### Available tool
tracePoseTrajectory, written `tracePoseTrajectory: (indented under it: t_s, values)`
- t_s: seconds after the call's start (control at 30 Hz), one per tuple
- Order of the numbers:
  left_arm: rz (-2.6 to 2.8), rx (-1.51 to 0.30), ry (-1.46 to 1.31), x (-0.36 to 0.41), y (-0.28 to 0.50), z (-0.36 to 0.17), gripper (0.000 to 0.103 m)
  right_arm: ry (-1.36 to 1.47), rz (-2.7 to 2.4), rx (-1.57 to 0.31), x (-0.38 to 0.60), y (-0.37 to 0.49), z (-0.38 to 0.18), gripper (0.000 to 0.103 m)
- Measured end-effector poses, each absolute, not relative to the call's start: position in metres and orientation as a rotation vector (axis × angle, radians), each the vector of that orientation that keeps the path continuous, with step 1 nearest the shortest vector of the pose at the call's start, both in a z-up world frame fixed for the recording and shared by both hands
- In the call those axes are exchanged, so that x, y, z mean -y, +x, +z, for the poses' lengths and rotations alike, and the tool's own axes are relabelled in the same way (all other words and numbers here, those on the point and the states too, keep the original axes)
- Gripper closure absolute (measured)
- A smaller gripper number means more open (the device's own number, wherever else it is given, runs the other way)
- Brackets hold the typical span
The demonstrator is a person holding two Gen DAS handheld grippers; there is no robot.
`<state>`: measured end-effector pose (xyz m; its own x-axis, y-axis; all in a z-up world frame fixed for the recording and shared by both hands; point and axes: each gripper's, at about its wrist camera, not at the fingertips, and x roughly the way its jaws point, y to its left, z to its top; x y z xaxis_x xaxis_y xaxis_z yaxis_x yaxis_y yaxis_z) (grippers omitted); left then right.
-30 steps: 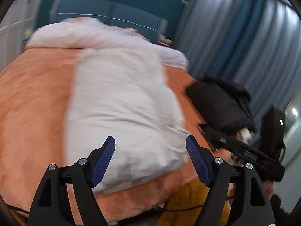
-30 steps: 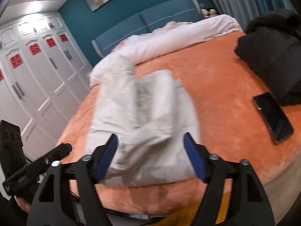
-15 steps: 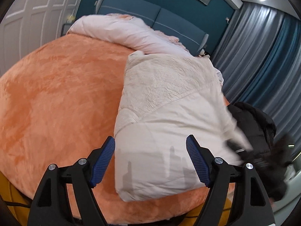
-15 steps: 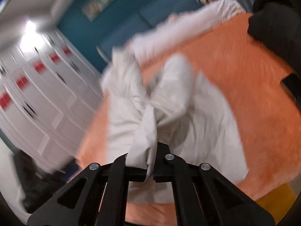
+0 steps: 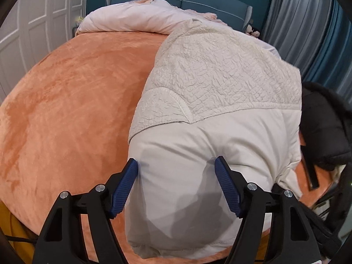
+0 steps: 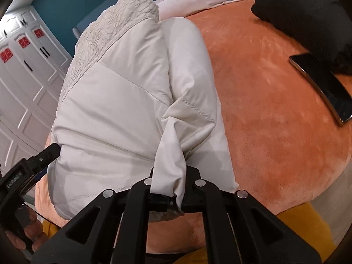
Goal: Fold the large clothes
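Note:
A large cream jacket (image 5: 211, 118), smooth below and crinkled at its upper part, lies folded lengthwise on the orange bed (image 5: 66, 101). My left gripper (image 5: 176, 187) is open, its blue pads on either side of the jacket's near end. In the right wrist view the jacket (image 6: 114, 101) fills the left half. My right gripper (image 6: 169, 189) is shut on a bunched corner of the jacket's near hem and holds it up off the bed (image 6: 275, 132). The left gripper (image 6: 33, 165) shows at the jacket's left edge.
A black garment (image 6: 308, 15) lies at the bed's right side, with a dark phone (image 6: 323, 85) next to it. A white duvet (image 5: 132, 19) lies along the blue headboard. White wardrobes (image 6: 24, 70) stand to the left, grey curtains (image 5: 308, 26) to the right.
My right gripper has shut on the jacket's near hem and lifted it. My left gripper has swung left and come down over the jacket's near end, still open.

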<state>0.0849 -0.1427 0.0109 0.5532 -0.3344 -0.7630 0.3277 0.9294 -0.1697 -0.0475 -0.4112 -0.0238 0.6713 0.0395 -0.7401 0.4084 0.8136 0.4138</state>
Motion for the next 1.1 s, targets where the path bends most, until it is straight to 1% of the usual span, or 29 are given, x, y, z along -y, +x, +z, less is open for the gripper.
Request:
tracePoseTrajectory:
  t_s: [0.03, 0.13, 0.17, 0.23, 0.37, 0.43, 0.5, 0.63, 0.7, 0.87, 0.97, 1.0, 1.03, 1.07, 1.1]
  values:
    - [-0.377, -0.904, 0.002, 0.143, 0.085, 0.01, 0.033, 0.604, -0.222, -0.812, 0.407, -0.05, -0.022, 0.096]
    - [-0.356, -0.909, 0.004, 0.142, 0.085, 0.009, 0.033, 0.651, -0.244, -0.766, 0.411, -0.074, -0.007, 0.078]
    - [-0.352, -0.911, 0.006, 0.141, 0.084, 0.009, 0.033, 0.66, -0.25, -0.752, 0.412, -0.08, -0.003, 0.075]
    - [-0.35, -0.912, 0.009, 0.142, 0.084, 0.009, 0.033, 0.665, -0.255, -0.725, 0.415, -0.092, 0.009, 0.075]
    - [-0.341, -0.916, 0.009, 0.144, 0.087, 0.01, 0.033, 0.57, -0.253, -0.656, 0.405, -0.093, 0.053, 0.074]
    - [-0.338, -0.918, 0.003, 0.143, 0.087, 0.01, 0.033, 0.547, -0.227, -0.612, 0.407, -0.084, 0.075, 0.066]
    - [-0.334, -0.927, -0.005, 0.142, 0.087, 0.011, 0.033, 0.541, -0.221, -0.577, 0.414, -0.068, 0.087, 0.053]
    - [-0.356, -0.951, -0.071, 0.132, 0.084, 0.018, 0.033, 0.501, -0.241, -0.546, 0.42, -0.027, 0.103, 0.05]
    - [-0.374, -0.954, -0.11, 0.125, 0.081, 0.023, 0.033, 0.507, -0.239, -0.54, 0.423, -0.008, 0.105, 0.041]
    - [-0.382, -0.952, -0.066, 0.127, 0.076, 0.015, 0.031, 0.554, -0.235, -0.548, 0.437, 0.044, 0.102, 0.036]
    - [-0.382, -0.96, -0.081, 0.128, 0.078, 0.012, 0.031, 0.598, -0.213, -0.588, 0.441, 0.078, 0.092, 0.035]
    - [-0.382, -0.96, -0.077, 0.129, 0.078, 0.012, 0.031, 0.613, -0.21, -0.604, 0.438, 0.086, 0.087, 0.04]
    - [-0.384, -0.959, -0.074, 0.129, 0.079, 0.012, 0.031, 0.64, -0.184, -0.628, 0.44, 0.098, 0.079, 0.054]
    - [-0.388, -0.957, -0.074, 0.129, 0.079, 0.013, 0.031, 0.645, -0.164, -0.654, 0.441, 0.105, 0.075, 0.075]
    - [-0.394, -0.957, -0.083, 0.128, 0.079, 0.015, 0.031, 0.64, -0.155, -0.654, 0.442, 0.108, 0.075, 0.084]
